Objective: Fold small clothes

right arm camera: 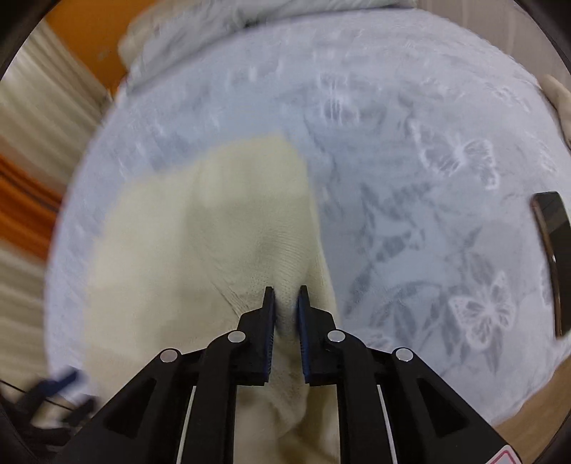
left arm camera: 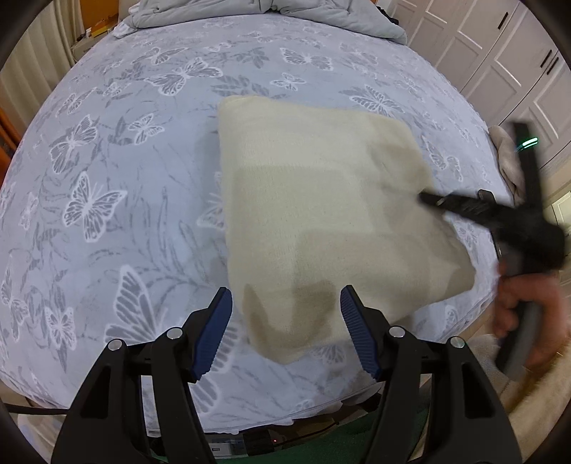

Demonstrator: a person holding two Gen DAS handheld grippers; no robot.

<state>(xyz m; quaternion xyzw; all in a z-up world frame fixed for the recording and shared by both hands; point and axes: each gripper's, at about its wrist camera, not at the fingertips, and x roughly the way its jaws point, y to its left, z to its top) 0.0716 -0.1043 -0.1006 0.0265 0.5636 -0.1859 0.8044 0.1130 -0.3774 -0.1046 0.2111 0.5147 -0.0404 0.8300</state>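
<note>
Two grippers are seen over a bed covered by a pale blue sheet (left arm camera: pixel 117 185) printed with grey and white butterflies. A cream knitted garment (left arm camera: pixel 321 214) is spread on this sheet, lying right of centre in the left wrist view, with its near corner reaching toward the foot of the bed. The left gripper (left arm camera: pixel 285 321) is held above that near corner with its blue-padded fingers (left arm camera: pixel 214 332) spread wide apart, and nothing is held between them; their shadow is cast on the knit below. The right gripper (right arm camera: pixel 286 314) is closed tightly on a fold of the cream garment (right arm camera: pixel 200 232), the fabric being pinched between its blue pads (right arm camera: pixel 303 321) and drawn up into a ridge that runs away from the jaws. In the left wrist view the right gripper (left arm camera: pixel 428 199) is seen blurred at the garment's right edge, and the hand (left arm camera: pixel 528 314) that grips its handle is visible below it. A rumpled grey duvet (left arm camera: pixel 249 14) is piled at the head of the bed. White panelled wardrobe doors (left arm camera: pixel 499 60) are seen beyond the bed's right side, and a dark flat object (right arm camera: pixel 551 257), possibly a phone, is lying near the sheet's right edge in the right wrist view.
</note>
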